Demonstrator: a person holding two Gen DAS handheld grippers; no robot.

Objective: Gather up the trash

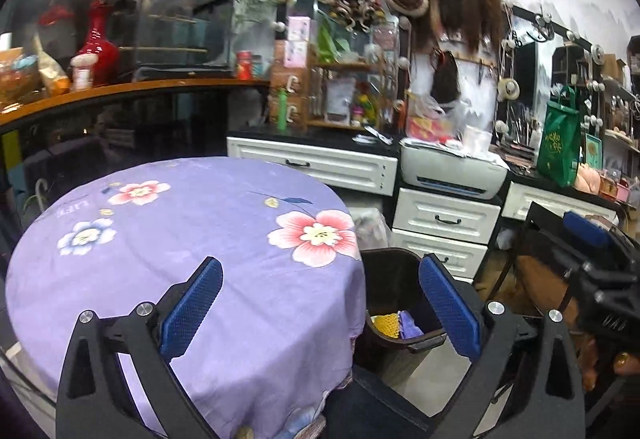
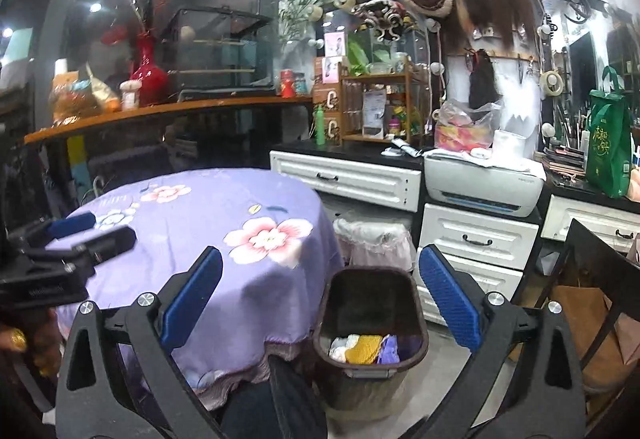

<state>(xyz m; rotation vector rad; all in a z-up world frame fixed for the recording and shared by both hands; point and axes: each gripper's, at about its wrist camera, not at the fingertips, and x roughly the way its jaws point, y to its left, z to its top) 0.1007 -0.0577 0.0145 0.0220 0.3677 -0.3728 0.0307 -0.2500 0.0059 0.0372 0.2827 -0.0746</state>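
From the left wrist view, the left tool [image 1: 320, 305] stands with its jaws spread wide and nothing between them. Below and ahead of it lies the round surface [image 1: 180, 239], draped in a purple floral cloth with no trash showing on the part in view. Just past the right-hand finger stands the dark trash bin [image 1: 394, 279], beside the edge of the cloth; inside it sit crumpled pieces [image 1: 394, 324], yellow and purple. At the far right edge the other tool shows, also spread.

From the right wrist view, the right tool [image 2: 320, 305] is likewise fully spread and empty. The trash bin [image 2: 370, 313] sits directly ahead between its fingers and lower down, on the floor, with white, yellow and purple crumpled pieces [image 2: 366, 349] at the bottom. The surface [image 2: 200, 223] lies ahead to the left, and the left tool [image 2: 86, 235] hangs over its near-left part.

Judging by this, the trash is already in the bin and both tools are free, so the drop-off step looks done. The next move calls for scanning the surface and floor for any leftover piece; if none turns up, the task is finished.
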